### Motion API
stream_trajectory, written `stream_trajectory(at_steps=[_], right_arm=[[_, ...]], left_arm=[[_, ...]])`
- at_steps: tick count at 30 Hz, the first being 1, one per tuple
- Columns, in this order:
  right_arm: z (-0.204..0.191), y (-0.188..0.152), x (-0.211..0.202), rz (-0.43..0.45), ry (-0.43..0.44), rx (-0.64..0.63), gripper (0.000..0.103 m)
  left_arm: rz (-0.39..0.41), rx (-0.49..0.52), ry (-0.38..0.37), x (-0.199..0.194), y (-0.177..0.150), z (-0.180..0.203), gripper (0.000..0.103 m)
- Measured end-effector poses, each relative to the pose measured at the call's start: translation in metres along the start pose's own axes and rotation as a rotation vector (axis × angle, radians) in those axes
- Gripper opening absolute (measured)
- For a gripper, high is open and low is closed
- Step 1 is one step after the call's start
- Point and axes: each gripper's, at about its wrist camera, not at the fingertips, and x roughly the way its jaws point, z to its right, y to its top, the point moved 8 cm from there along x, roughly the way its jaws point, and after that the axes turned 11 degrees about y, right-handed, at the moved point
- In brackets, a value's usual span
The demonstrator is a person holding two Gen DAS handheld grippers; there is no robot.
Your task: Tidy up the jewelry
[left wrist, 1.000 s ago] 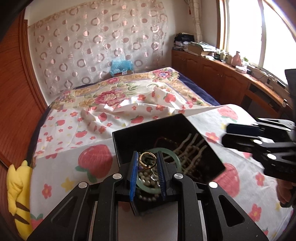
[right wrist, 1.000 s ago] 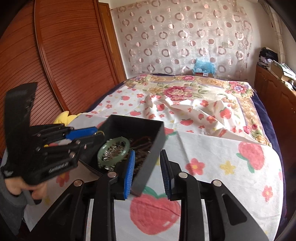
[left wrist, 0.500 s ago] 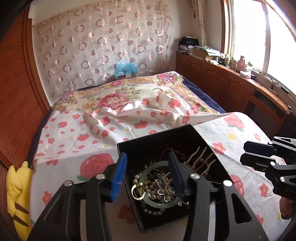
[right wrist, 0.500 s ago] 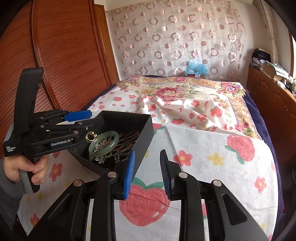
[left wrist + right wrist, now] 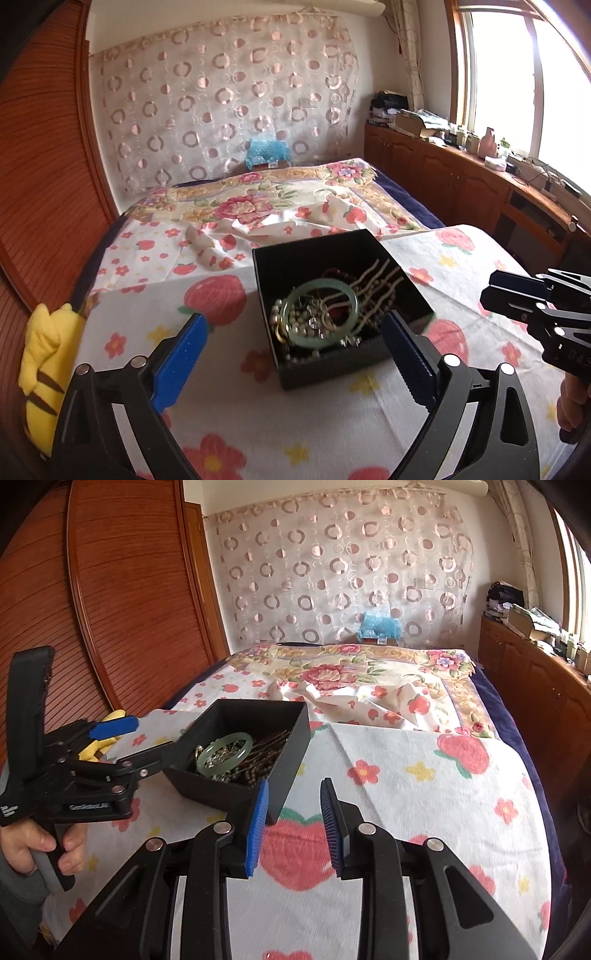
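Note:
A black open box (image 5: 402,354) lies on the bed cloth, holding a green bangle (image 5: 295,301), pearl strands (image 5: 380,275) and other tangled jewelry. My left gripper (image 5: 291,369) is wide open and empty, pulled back in front of the box. In the right wrist view the box (image 5: 291,746) is left of centre with the bangle (image 5: 212,753) inside. My right gripper (image 5: 295,827) is open and empty, its left pad (image 5: 256,823) beside the box's near corner. The left gripper (image 5: 110,746) shows at the box's left side.
The bed carries a strawberry and flower cloth (image 5: 424,812) with a rumpled floral sheet (image 5: 266,206) behind. A yellow plush toy (image 5: 44,354) lies at the left edge. A wooden wardrobe (image 5: 122,602) stands left, wooden cabinets (image 5: 461,184) right under the window.
My left gripper opened and dropped the gold ring into the box, then drew back and opened wider. My right gripper stayed by the box's corner.

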Motion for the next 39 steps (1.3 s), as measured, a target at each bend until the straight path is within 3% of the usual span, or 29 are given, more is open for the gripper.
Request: stream_trajectory(at_steps=[3,9,15,17,19,24,39], right_arm=[[-0.005,-0.005,-0.010,0.015,-0.024,-0.004,0.053],[-0.014,-0.008,-0.040,0.066,-0.043,0.005,0.060],[-0.029,-0.003,-0.075,0.124,-0.068,-0.009,0.081],[-0.035,0.000,-0.083,0.145,-0.093,-0.034,0.094],[-0.039,0.002,-0.090,0.162,-0.121,-0.057,0.101],[-0.043,0.001,-0.098,0.184,-0.168,-0.070,0.101],[-0.043,-0.005,-0.097,0.183,-0.148,-0.043,0.101]], left_arm=[[-0.001,-0.016,0.005,-0.014,-0.007,-0.004,0.094],[0.026,-0.053,0.005,-0.046,-0.015,-0.009,0.095],[0.060,-0.073,0.040,-0.075,-0.014,-0.018,0.095],[0.063,-0.080,0.044,-0.082,-0.015,-0.018,0.095],[0.065,-0.086,0.045,-0.087,-0.016,-0.019,0.095],[0.075,-0.084,0.057,-0.098,-0.019,-0.016,0.095],[0.088,-0.091,0.049,-0.115,-0.025,-0.013,0.095]])
